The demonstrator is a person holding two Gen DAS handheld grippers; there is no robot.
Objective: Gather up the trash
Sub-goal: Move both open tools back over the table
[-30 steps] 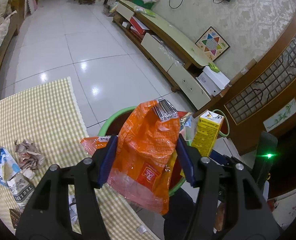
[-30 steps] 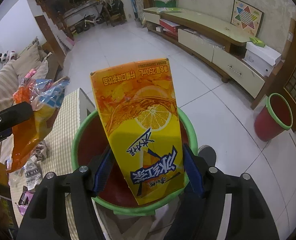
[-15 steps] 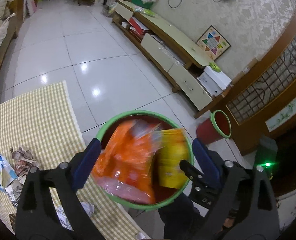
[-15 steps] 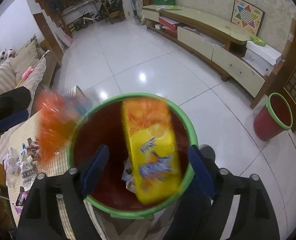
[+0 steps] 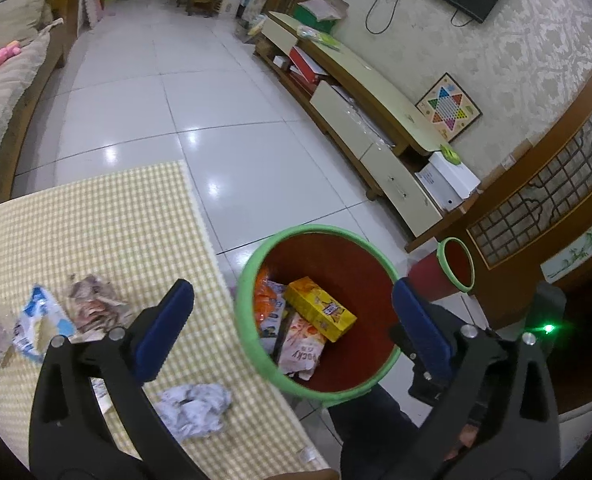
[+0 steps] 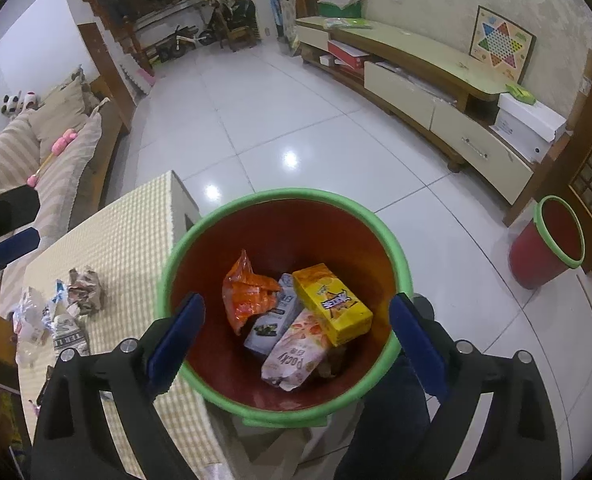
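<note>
Two pairs of black tongs with blue pads, the left tongs (image 5: 292, 320) and the right tongs (image 6: 296, 332), hang over the red plastic bin with a green rim (image 6: 399, 272) at the lower middle of both views. Both jaws are opening, already wide, with nothing between them.

Four pieces lie inside the bin: one yellow juice carton (image 6: 331, 308), one orange crinkled snack bag (image 6: 248, 292), one pink Pocky packet (image 6: 296, 352) and one grey packet (image 6: 276, 320).

On the yellow checked tabletop (image 5: 96, 220), lower left in the left view, trash remains: one white crumpled paper ball (image 5: 194, 406), one brownish crumpled wrapper (image 5: 94, 304), one blue-and-white packet (image 5: 40, 320), and some clear plastic at the frame edge that I cannot count.

One second, smaller red bin (image 6: 547, 248) stands at the right.

The likely risks: a light wrapper slipping from the pads, or a tong knocking the bin's rim.
</note>
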